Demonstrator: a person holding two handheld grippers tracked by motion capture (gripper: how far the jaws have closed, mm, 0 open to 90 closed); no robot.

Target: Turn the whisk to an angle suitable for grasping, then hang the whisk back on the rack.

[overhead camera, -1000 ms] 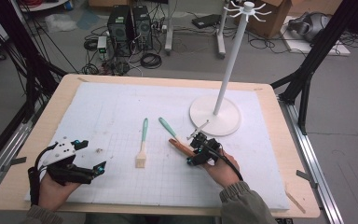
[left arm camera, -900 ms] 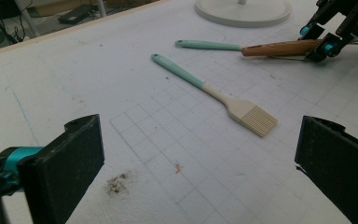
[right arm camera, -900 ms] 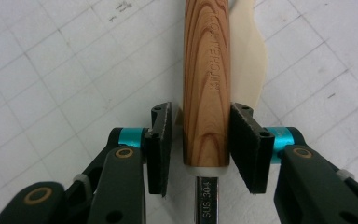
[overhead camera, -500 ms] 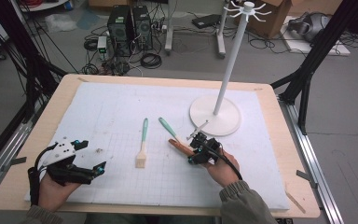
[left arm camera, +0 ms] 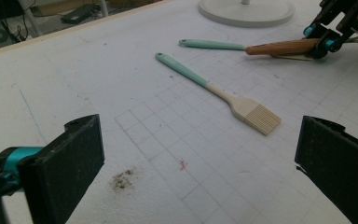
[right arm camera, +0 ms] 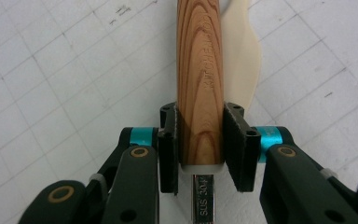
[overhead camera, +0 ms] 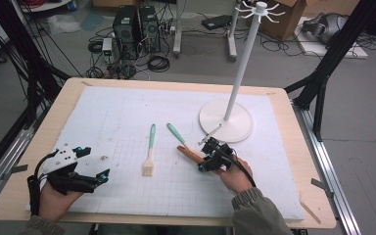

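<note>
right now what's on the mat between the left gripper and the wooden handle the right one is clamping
The pastry brush with a mint handle, lying flat on the white mat between the left gripper and the wooden handle, as the high view shows.

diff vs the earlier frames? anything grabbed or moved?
The right tool has just been closing its jaws onto the wooden handle of the whisk, and the pads now press it on both sides. The whisk lies on the mat where it was. Unchanged: the left tool, open and resting at the mat's near left; the brush; the teal spatula; the white stand.
</note>
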